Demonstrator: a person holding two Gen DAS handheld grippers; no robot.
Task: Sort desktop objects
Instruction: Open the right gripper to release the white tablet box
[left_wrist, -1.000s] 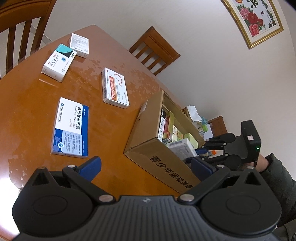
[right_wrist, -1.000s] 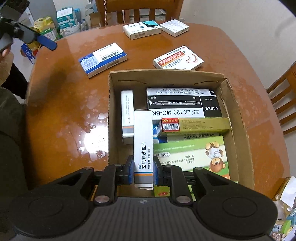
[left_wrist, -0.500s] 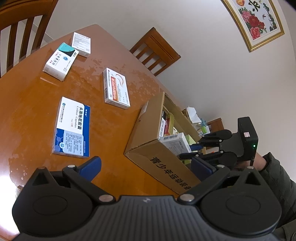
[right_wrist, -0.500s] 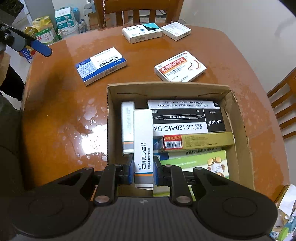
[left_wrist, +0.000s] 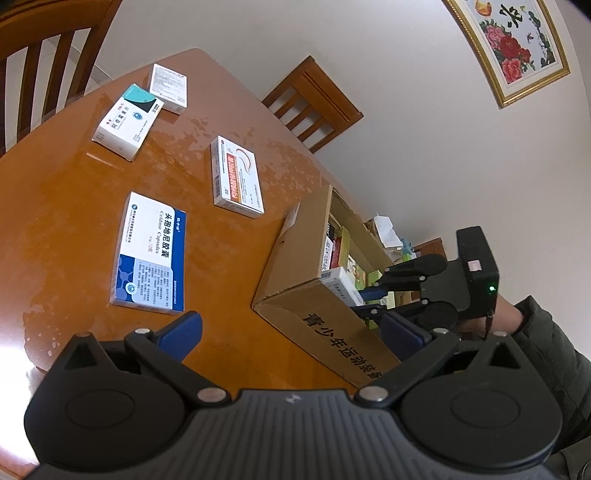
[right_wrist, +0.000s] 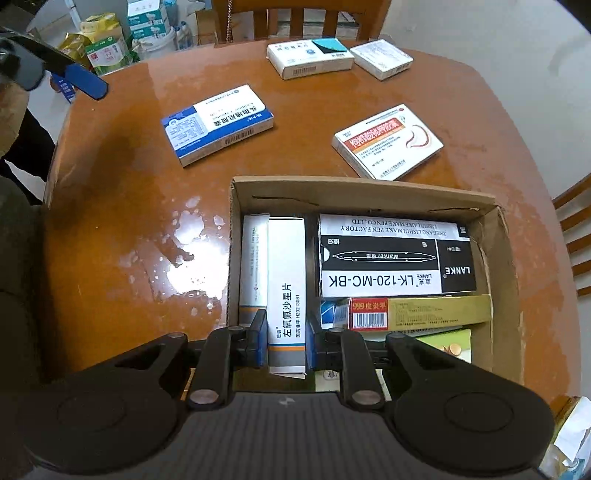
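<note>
Lowering right gripper, clamped on narrow white-and-grey medicine carton, into brown cardboard box; I'm risking snagging neighbouring white carton; left gripper idling wide, empty.

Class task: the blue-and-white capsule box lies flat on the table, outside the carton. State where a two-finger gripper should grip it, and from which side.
Grip the blue-and-white capsule box across its two long edges, coming from above. It lies flat on the table, so only its thin sides give the open left gripper opposing faces; the width looks narrow enough.
</note>
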